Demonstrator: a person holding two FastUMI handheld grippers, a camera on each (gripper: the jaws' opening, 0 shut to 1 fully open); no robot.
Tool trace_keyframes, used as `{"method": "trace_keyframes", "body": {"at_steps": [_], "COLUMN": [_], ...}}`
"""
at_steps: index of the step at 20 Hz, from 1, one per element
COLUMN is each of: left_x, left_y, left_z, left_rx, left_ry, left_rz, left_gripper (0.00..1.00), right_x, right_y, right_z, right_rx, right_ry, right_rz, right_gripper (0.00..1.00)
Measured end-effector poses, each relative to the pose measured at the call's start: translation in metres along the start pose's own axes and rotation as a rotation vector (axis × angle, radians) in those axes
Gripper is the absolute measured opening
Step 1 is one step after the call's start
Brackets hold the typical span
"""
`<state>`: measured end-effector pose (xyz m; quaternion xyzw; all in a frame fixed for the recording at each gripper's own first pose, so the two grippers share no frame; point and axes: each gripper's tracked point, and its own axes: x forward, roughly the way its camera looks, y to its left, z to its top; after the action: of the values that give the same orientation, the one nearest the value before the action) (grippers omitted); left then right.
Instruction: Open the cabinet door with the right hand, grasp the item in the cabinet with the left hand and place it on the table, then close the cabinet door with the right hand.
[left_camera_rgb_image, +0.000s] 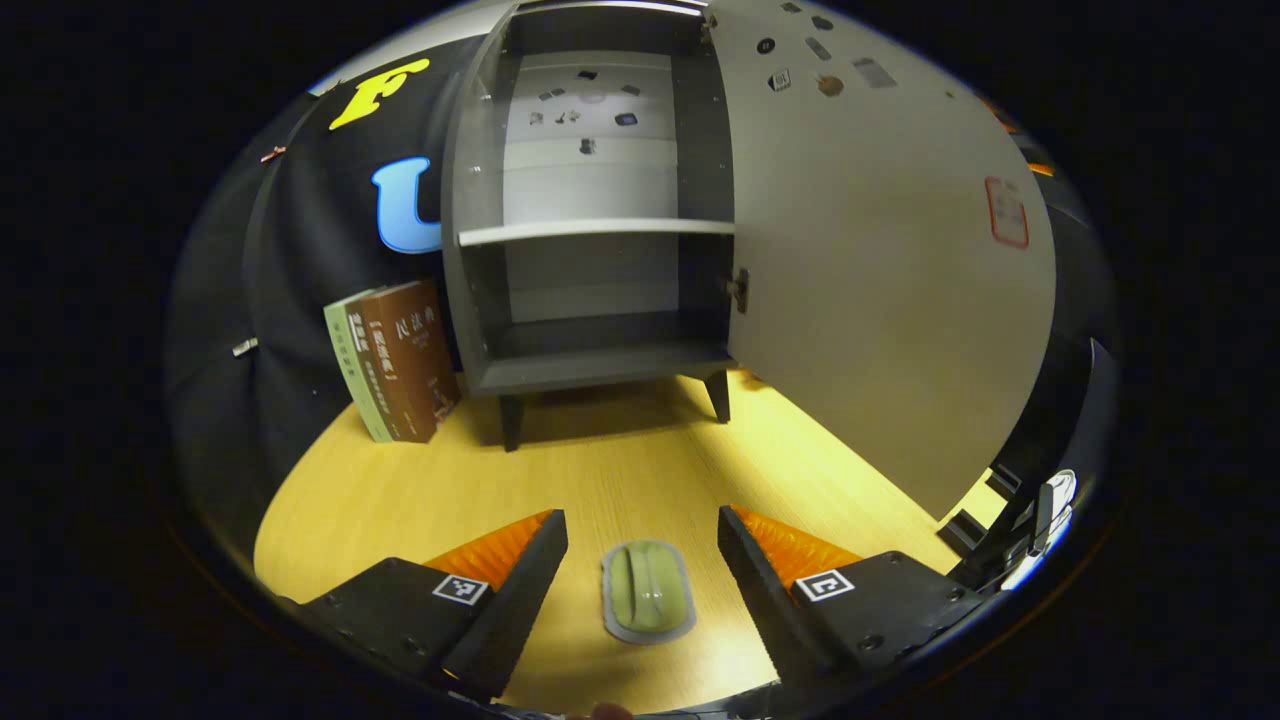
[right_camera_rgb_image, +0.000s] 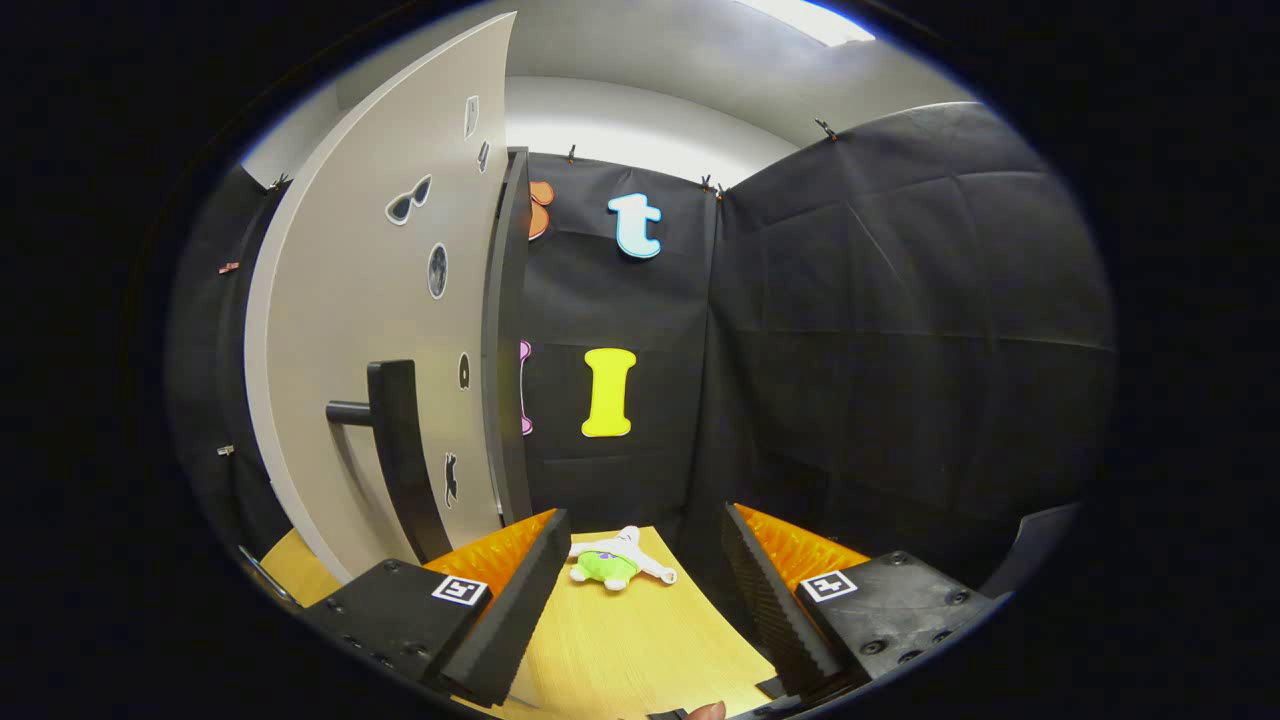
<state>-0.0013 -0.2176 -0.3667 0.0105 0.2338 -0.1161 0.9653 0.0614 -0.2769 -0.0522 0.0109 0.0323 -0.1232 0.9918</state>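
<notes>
Left gripper view places the item (left_camera_rgb_image: 648, 590), a small green rounded object on a grey base, flat on the wooden table (left_camera_rgb_image: 400, 500) at six o'clock, lying between the fingers of the left gripper (left_camera_rgb_image: 643, 550); the fingers stand spread wide on either side and neither touches it, so it is judged released. Beyond it, at twelve o'clock, the cabinet (left_camera_rgb_image: 590, 350) stands on short legs with both shelves bare, and its door (left_camera_rgb_image: 880, 280) is swung fully out toward three o'clock. On that evidence the opening, the grasp and the placing appear complete; closing the door remains. Two books (left_camera_rgb_image: 395, 365) lean against the booth wall at nine o'clock of the cabinet, well apart from the item. Right gripper view adds what the other cannot: the outer face of the door (right_camera_rgb_image: 340, 330) at ten o'clock, carrying a dark bar handle (right_camera_rgb_image: 395, 450) and several stickers. The right gripper (right_camera_rgb_image: 640, 560) is parted and holds nothing; the handle lies just beside its left finger, not between the two. A small plush toy (right_camera_rgb_image: 612, 562) lies on the table edge (right_camera_rgb_image: 640, 650) ahead at six o'clock. The next move is judged to need a push or grip on that door.
</notes>
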Motion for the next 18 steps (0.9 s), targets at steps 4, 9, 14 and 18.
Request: {"method": "trace_keyframes", "body": {"at_steps": [4,9,14,18], "left_x": [-0.034,-0.089,-0.135,-0.173], "left_y": [0.025,0.064,0.102,0.132], "left_z": [0.065,0.176,0.247,0.286], "left_rx": [-0.026,-0.046,-0.129,-0.177], "left_ry": [-0.061,-0.258,-0.359,-0.44], "left_rz": [0.044,0.089,0.13,0.161], "left_gripper": [0.96,0.95,0.96,0.95], "right_x": [0.002,0.002,-0.005,-0.012], "right_y": [0.0,-0.001,-0.001,0.005], "right_z": [0.007,0.017,0.032,0.029], "right_rx": [-0.019,-0.022,-0.013,0.0], "right_ry": [-0.028,-0.056,-0.082,-0.055], "right_rz": [0.005,0.017,0.029,0.058], "right_gripper": [0.97,0.98,0.97,0.97]}}
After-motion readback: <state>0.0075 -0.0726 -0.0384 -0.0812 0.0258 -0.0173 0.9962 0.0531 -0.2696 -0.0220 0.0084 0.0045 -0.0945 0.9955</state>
